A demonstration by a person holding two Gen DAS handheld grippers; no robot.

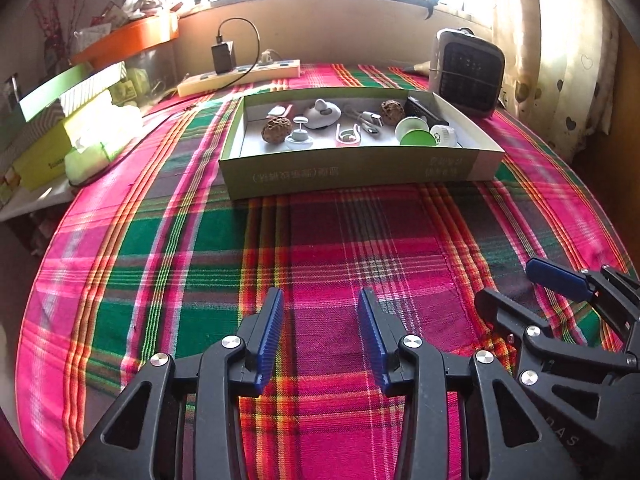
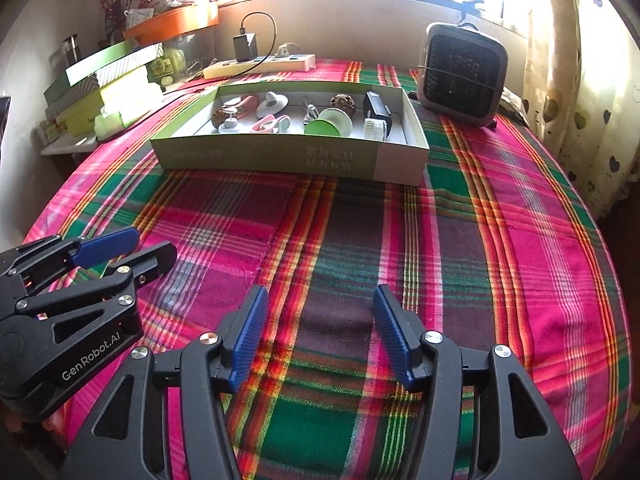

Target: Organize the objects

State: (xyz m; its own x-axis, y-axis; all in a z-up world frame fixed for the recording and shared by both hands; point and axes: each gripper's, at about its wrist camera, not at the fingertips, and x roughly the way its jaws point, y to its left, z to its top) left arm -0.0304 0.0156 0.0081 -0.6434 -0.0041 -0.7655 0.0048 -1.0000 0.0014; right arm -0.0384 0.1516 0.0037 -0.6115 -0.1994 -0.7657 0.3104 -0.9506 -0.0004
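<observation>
A home room; plaid tablecloth [image 1: 168,264], heart-print curtain [image 1: 568,60], small heater [image 1: 468,70], power strip [image 1: 240,76] beneath a window.

A plaid cloth [image 1: 320,248] covered the table. At twelve o'clock a power strip [image 1: 240,76] lay by the wall with a black charger [image 1: 222,56] plugged in. At two o'clock a small heater [image 1: 468,70] stood upright near a spotted curtain [image 1: 568,52]. Stacked boxes [image 1: 68,120] crowded ten o'clock, an orange tray [image 1: 128,38] above them.
</observation>
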